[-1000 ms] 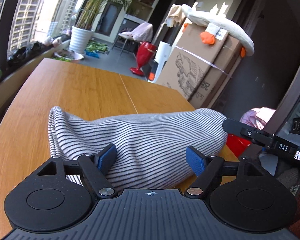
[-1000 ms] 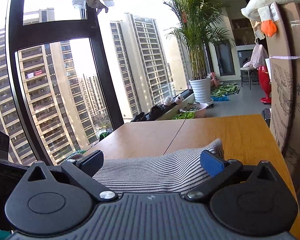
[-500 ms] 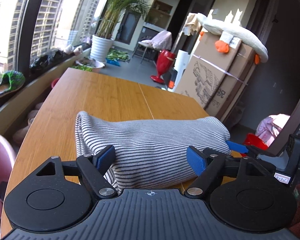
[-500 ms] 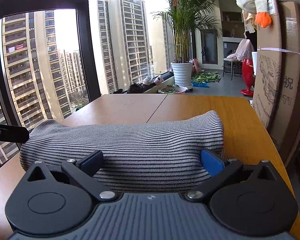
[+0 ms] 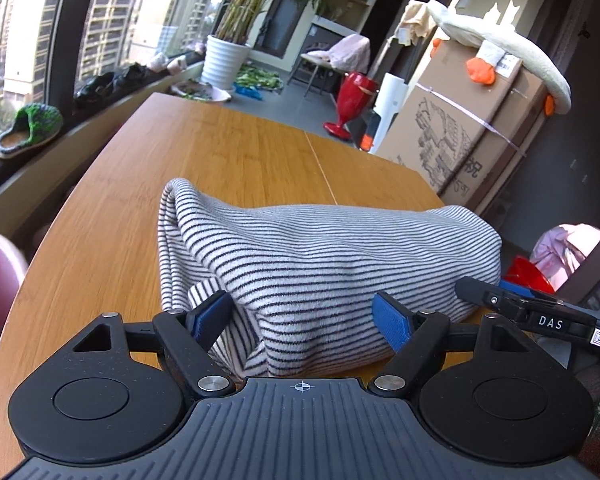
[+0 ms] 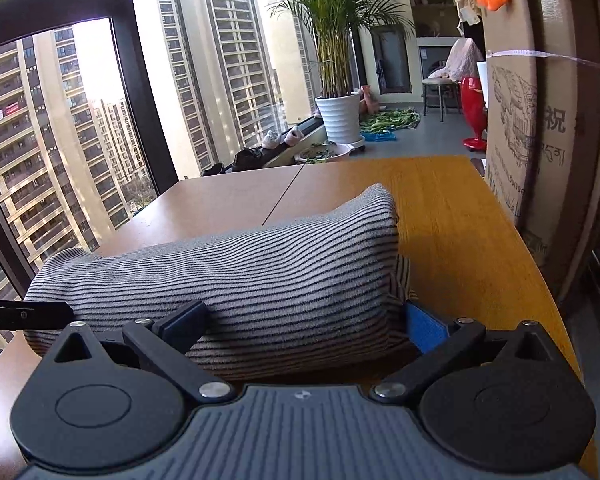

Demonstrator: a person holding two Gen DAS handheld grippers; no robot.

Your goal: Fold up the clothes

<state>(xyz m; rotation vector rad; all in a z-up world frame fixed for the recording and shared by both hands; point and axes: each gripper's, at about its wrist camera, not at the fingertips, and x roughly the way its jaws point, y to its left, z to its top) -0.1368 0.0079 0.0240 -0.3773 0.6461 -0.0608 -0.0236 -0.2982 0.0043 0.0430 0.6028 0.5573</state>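
A grey-and-black striped garment (image 5: pixel 332 248) lies folded into a thick bundle on the wooden table (image 5: pixel 220 152). My left gripper (image 5: pixel 300 304) is open wide over the bundle's near left end, with the cloth bulging between its blue pads. In the right wrist view the same garment (image 6: pixel 240 272) fills the gap of my right gripper (image 6: pixel 304 312), which is also open wide at the bundle's right end. The right gripper's black finger shows at the left wrist view's right edge. The bundle's underside is hidden.
A tall cardboard box (image 6: pixel 540 120) stands close beside the table's right edge (image 6: pixel 440 208). A window sill with a slipper (image 5: pixel 28 132) runs along the left. A potted palm (image 5: pixel 224 60) stands beyond the table. A red bucket and pink cloth (image 5: pixel 564 248) sit low at right.
Both grippers have tipped downward toward the garment, which now looks larger and sits deeper between the fingers. The jaws of both stand as wide as before.
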